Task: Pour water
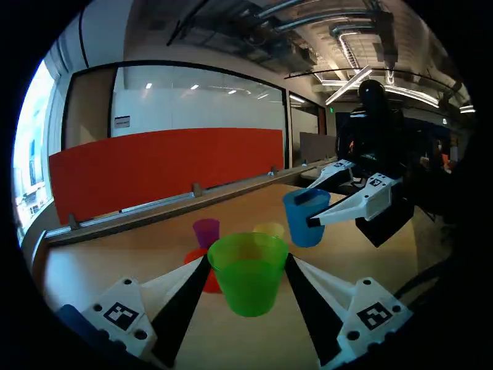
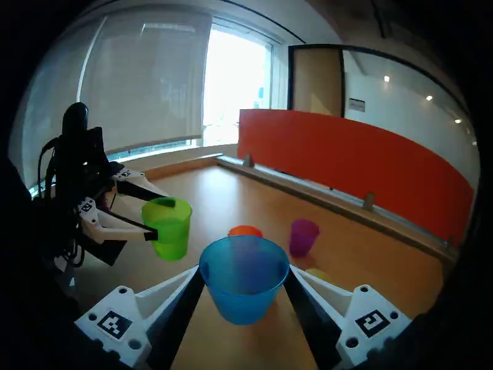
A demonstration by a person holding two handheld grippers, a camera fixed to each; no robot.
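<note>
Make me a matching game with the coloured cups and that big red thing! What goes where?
Things:
1. green cup
2. blue cup
3. purple cup
4. red panel

Places:
A. standing on the table, nothing holding it
B. in the jaws of the right gripper
C. along the table's far edge
D. in the jaws of the left gripper

Pairs: 1-D, 2-B, 3-A, 4-C

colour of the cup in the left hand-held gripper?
Green, translucent. The green cup is held in the left hand-held gripper; clearest in the left gripper view.
</note>
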